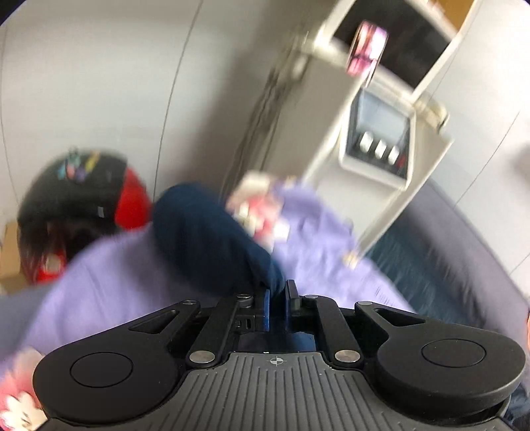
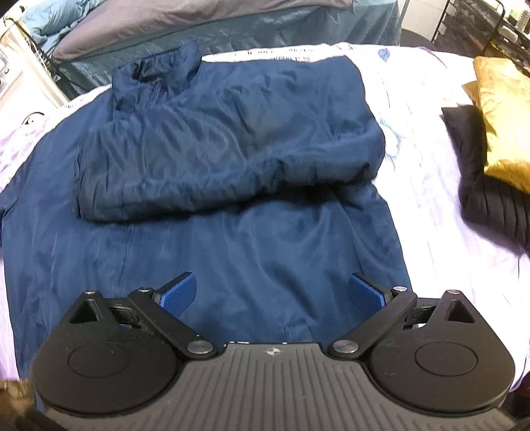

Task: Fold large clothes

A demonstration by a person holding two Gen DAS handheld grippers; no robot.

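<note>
A navy blue jacket [image 2: 232, 139] lies on a lilac bedsheet [image 2: 430, 149], its upper part folded over the lower half. In the right wrist view my right gripper [image 2: 272, 291] hovers over the jacket's near hem, jaws wide open, nothing between the blue pads [image 2: 179, 291]. The left wrist view is blurred. There my left gripper [image 1: 277, 295] is shut on a navy sleeve [image 1: 205, 232], which rises in a tube from the jaws over the lilac sheet [image 1: 116, 281].
A black and red bag [image 1: 73, 185] sits at the left by the wall. A white appliance with buttons [image 1: 377, 139] stands behind the bed. A gold cushion [image 2: 503, 116] and a black garment [image 2: 490, 185] lie at the sheet's right. A grey duvet [image 2: 165, 20] is heaped behind.
</note>
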